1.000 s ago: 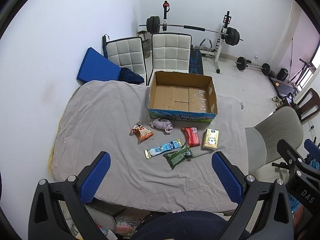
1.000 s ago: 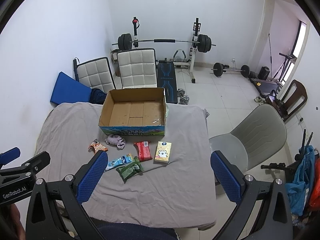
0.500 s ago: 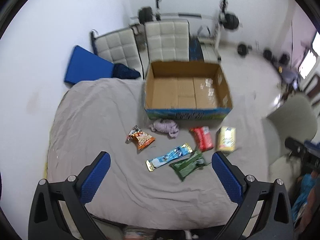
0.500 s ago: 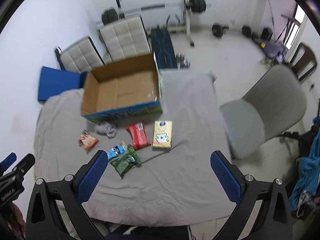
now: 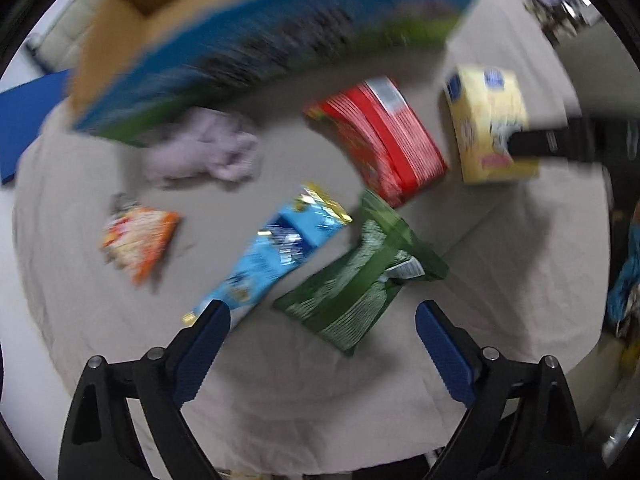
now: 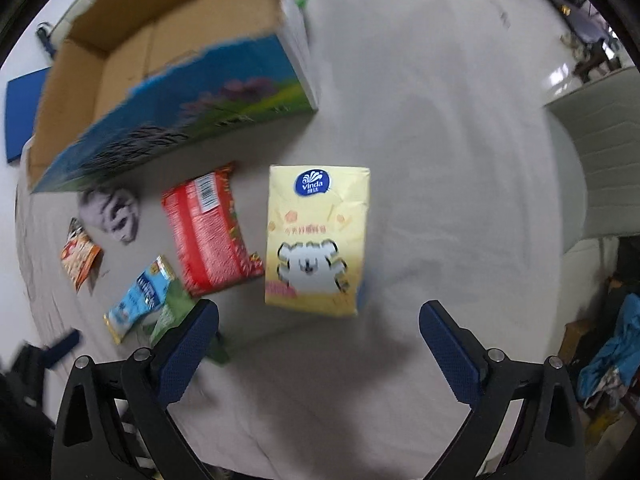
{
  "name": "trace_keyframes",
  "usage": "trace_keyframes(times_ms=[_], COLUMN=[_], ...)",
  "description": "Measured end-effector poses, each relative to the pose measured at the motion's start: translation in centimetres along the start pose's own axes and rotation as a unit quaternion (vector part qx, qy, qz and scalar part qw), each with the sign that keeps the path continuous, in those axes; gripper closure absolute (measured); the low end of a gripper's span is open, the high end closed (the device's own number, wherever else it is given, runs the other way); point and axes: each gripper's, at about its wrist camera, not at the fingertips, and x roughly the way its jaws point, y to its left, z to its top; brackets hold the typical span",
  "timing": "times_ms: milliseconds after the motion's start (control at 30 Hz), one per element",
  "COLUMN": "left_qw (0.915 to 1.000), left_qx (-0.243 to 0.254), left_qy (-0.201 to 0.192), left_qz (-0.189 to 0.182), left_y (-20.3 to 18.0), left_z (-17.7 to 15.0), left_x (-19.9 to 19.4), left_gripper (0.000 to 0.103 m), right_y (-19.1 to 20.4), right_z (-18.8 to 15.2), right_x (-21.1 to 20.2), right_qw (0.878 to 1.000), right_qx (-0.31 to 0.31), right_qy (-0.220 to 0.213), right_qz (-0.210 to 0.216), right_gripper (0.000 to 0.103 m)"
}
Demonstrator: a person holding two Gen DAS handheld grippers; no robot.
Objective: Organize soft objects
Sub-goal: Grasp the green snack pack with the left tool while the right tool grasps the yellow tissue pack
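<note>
On the grey cloth lie a green packet (image 5: 360,276), a light-blue packet (image 5: 272,252), a red packet (image 5: 384,136), an orange snack bag (image 5: 136,240), a crumpled pale cloth (image 5: 204,148) and a yellow tissue pack (image 5: 488,120). My left gripper (image 5: 324,340) is open, just above the green packet. My right gripper (image 6: 320,344) is open, just short of the yellow tissue pack (image 6: 316,240). The red packet (image 6: 212,228) and pale cloth (image 6: 110,212) lie to its left. The open cardboard box (image 6: 176,80) stands behind them.
The box (image 5: 240,32) fills the top of the left wrist view. A grey chair (image 6: 592,152) stands off the table's right edge. A blue mat (image 6: 20,112) lies far left. The right gripper's finger (image 5: 560,144) shows over the tissue pack.
Both grippers have dropped quickly from high above down toward the items. The left now hangs over the green packet, the right over the yellow tissue pack. Both stay open.
</note>
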Motion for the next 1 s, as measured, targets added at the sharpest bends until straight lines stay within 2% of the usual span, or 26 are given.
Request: trace_keyframes(times_ms=[67, 167, 200, 300, 367, 467, 533, 600, 633, 700, 800, 900, 1000], left_qw=[0.9996, 0.9986, 0.9985, 0.9985, 0.9963, 0.9836, 0.9698, 0.9608, 0.9589, 0.9597, 0.9679, 0.9761, 0.9799], left_qx=[0.016, 0.026, 0.021, -0.019, -0.059, -0.147, -0.201, -0.232, -0.239, -0.238, -0.215, -0.181, -0.168], left_qy=[0.022, 0.046, 0.050, 0.044, 0.044, 0.056, 0.071, 0.082, 0.082, 0.077, 0.072, 0.084, 0.082], left_qz=[0.005, 0.002, -0.004, -0.025, -0.043, -0.087, -0.119, -0.127, -0.130, -0.128, -0.109, -0.087, -0.069], left_y=[-1.0, -1.8, -1.8, -1.2, -0.1, 1.9, 2.9, 3.3, 3.3, 3.2, 2.2, 0.7, 0.1], left_z=[0.4, 0.7, 0.7, 0.3, -0.1, -1.4, -2.6, -3.9, -4.2, -4.6, -4.5, -4.2, -4.3], left_x=[2.4, 5.0, 5.4, 5.3, 4.7, 4.3, 4.4, 4.6, 4.7, 4.8, 5.1, 5.1, 5.8], left_gripper=[0.014, 0.036, 0.041, 0.051, 0.055, 0.060, 0.060, 0.060, 0.060, 0.060, 0.055, 0.052, 0.052], right_y=[-0.3, -0.5, -0.6, -0.7, -1.0, -1.4, -1.6, -1.9, -2.0, -2.2, -2.3, -1.4, -1.2], right_z=[0.9, 1.8, 1.9, 2.3, 2.1, 1.0, -0.4, -2.2, -3.0, -4.4, -5.4, -5.2, -5.2], right_x=[1.7, 3.9, 4.6, 6.2, 6.9, 7.0, 6.8, 6.8, 6.8, 6.9, 7.5, 6.9, 6.8], right_qw=[1.000, 0.999, 0.999, 0.998, 0.997, 0.996, 0.996, 0.994, 0.993, 0.991, 0.991, 0.992, 0.992], right_qx=[0.010, 0.017, 0.019, 0.020, 0.017, 0.000, -0.020, -0.040, -0.047, -0.064, -0.074, -0.075, -0.073], right_qy=[0.013, 0.031, 0.040, 0.060, 0.072, 0.084, 0.091, 0.104, 0.109, 0.117, 0.111, 0.104, 0.098], right_qz=[0.002, 0.004, 0.008, 0.010, 0.012, 0.005, -0.003, -0.008, -0.009, -0.013, -0.014, -0.015, -0.019], right_gripper=[0.003, 0.007, 0.013, 0.033, 0.034, 0.035, 0.036, 0.036, 0.036, 0.036, 0.035, 0.033, 0.033])
